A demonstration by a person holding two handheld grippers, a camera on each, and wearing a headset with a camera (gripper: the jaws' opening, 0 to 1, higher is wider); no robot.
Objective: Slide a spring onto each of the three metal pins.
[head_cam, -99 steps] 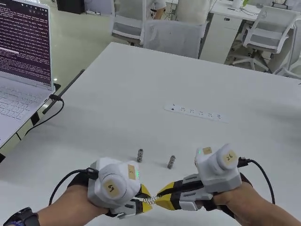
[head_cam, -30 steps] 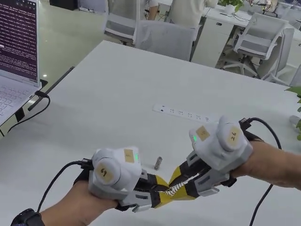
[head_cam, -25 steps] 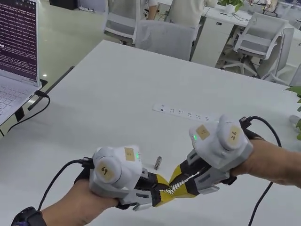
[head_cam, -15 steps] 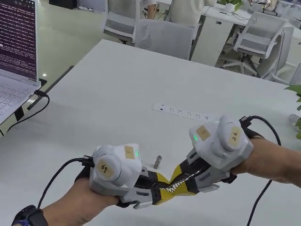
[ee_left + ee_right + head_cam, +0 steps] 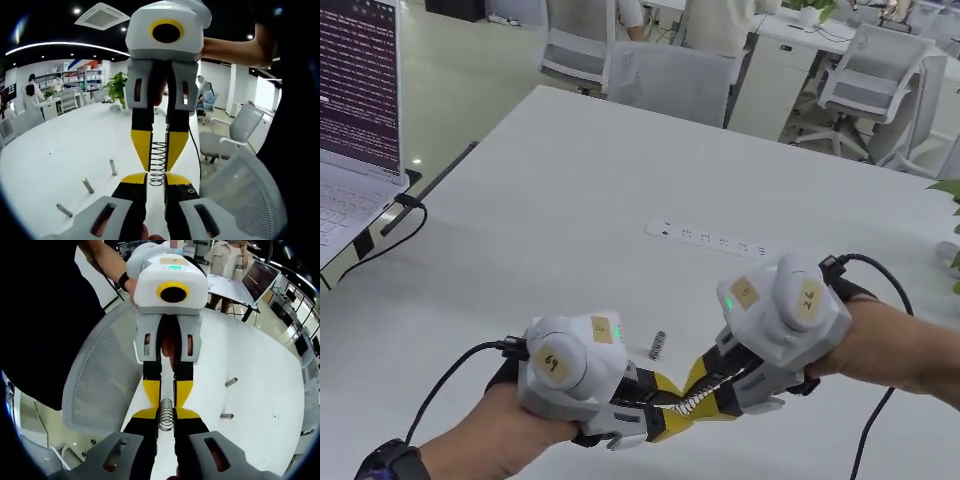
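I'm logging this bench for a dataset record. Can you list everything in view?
white table: one, white, under everything.
small grey metal pieces: three, grey, loose on the table; springs or pins, cannot tell.
white power strip: one, white, mid-table.
open silver laptop: one, silver, far left.
mesh office chairs: several, grey-white, behind the table.
green leafy plant: one, green, beyond the table.
coiled metal spring: one, silver, between both grippers' tips.
left gripper: one, white, black, yellow-tipped, shut on the spring.
right gripper: same colours, facing it, shut on the spring.
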